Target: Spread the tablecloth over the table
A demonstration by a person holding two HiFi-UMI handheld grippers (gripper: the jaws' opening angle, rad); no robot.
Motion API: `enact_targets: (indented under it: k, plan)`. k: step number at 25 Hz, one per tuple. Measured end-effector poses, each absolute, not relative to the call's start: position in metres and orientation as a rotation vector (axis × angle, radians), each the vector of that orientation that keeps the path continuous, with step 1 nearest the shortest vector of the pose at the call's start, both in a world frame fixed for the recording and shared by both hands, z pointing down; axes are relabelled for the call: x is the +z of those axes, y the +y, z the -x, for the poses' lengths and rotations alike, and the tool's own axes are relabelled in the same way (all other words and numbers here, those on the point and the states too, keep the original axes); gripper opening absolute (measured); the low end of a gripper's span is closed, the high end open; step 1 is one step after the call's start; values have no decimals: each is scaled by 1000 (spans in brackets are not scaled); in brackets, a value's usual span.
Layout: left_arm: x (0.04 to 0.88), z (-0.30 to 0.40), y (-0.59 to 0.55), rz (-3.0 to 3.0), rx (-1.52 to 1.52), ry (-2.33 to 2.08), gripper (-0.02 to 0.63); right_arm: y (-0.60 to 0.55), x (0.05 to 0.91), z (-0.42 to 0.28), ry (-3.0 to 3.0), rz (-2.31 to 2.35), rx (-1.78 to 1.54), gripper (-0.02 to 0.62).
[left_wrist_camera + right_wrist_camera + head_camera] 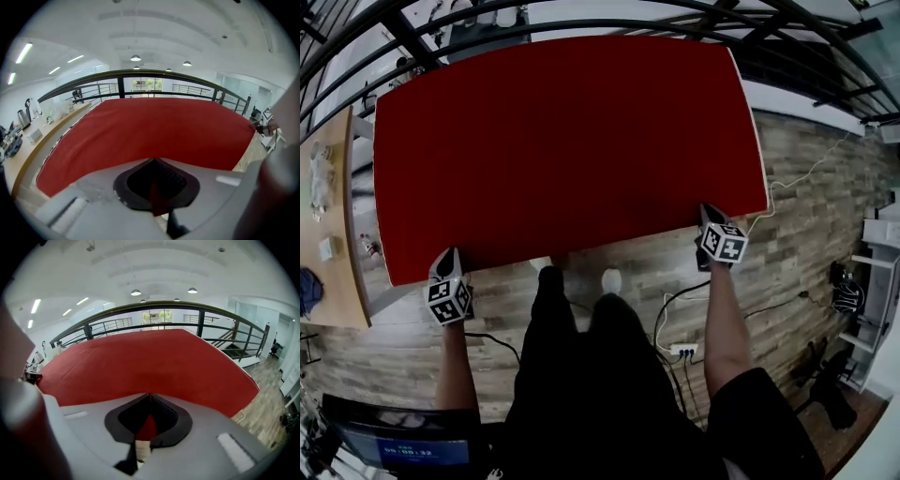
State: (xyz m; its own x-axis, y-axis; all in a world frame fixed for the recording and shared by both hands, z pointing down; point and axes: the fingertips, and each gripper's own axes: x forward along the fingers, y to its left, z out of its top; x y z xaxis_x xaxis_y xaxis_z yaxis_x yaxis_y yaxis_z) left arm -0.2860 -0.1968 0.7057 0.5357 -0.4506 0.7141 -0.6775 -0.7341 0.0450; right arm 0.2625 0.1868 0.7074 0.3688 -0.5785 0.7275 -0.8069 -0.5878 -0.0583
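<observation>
A red tablecloth lies flat over the whole table, and its near edge hangs toward me. My left gripper is at the cloth's near left corner. In the left gripper view it is shut on a pinch of the red cloth. At the near right corner, my right gripper is likewise shut, with a strip of red cloth showing between its jaws. The table itself is hidden under the cloth.
A wooden counter with small items runs along the left. A dark railing curves past the table's far side. A power strip and cables lie on the wood floor by my legs.
</observation>
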Motion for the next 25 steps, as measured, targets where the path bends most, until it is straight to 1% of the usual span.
enact_targets:
  k: [4,8,11,14,16,19,22,25]
  plan:
    - [705,290,-195,-2445,991,-1021,2,186,709,-262,-1270,-2332,1025,17]
    - [652,281,-153,-2440,790,-1145,2,188,704,-266,-1436,-2333,1072,15]
    - [609,252,-99,-2499,645,-1116,2,193,674,-267,-1630,-2266,896,15]
    - [573,239,-54,-2555,590,-1100,2,197,637,-252,-1811,-2208,760,14]
    - [560,240,-37,-2564,587,-1120,2,201,623,-248,-1848,-2192,704,14]
    - [557,250,-30,-2549,619,-1163,3,211,625,-258,-1820,-2221,703,14]
    - [563,255,-44,-2523,639,-1196,3,207,631,-275,-1764,-2266,721,14]
    - [583,247,-63,-2511,747,-1230,3,183,639,-279,-1732,-2256,741,12]
